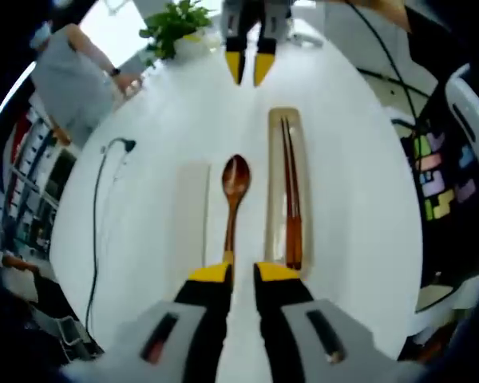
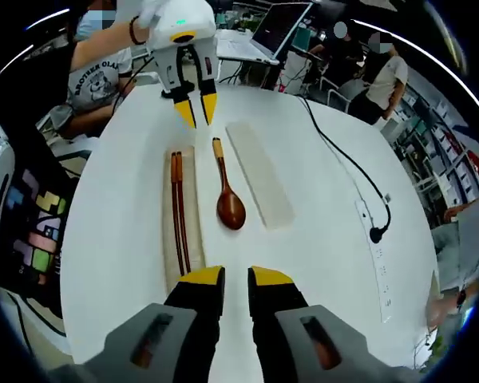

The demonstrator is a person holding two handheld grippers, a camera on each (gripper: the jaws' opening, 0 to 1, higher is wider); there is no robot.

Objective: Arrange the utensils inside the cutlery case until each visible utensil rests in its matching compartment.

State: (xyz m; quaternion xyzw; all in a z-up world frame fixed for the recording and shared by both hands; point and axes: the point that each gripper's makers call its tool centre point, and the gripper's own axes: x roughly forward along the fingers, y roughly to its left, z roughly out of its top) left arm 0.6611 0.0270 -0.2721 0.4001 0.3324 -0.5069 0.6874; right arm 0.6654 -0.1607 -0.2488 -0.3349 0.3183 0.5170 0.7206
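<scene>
Left gripper [image 1: 241, 274]: I am holding it low over the white table [image 1: 359, 207]; its jaws are standing slightly apart, gripping nothing, with the spoon's handle end lying just ahead of the tips.
Right gripper [image 2: 235, 278]: I am seeing its jaws slightly parted and empty, hovering short of the spoon's bowl.
Wooden spoon [image 1: 233, 199]: lying on the bare table between the case and the lid, outside any compartment.
Cutlery case [image 1: 302, 159]: lying beside the spoon, lengthwise.
Chopsticks [image 1: 290, 191]: resting together inside the case.
Lid [image 2: 259, 171]: lying flat on the spoon's other side.
Cable [image 2: 347, 163]: trailing across the table to a power strip [image 2: 374, 247].
Potted plant [image 1: 176, 28]: standing at the far edge.
</scene>
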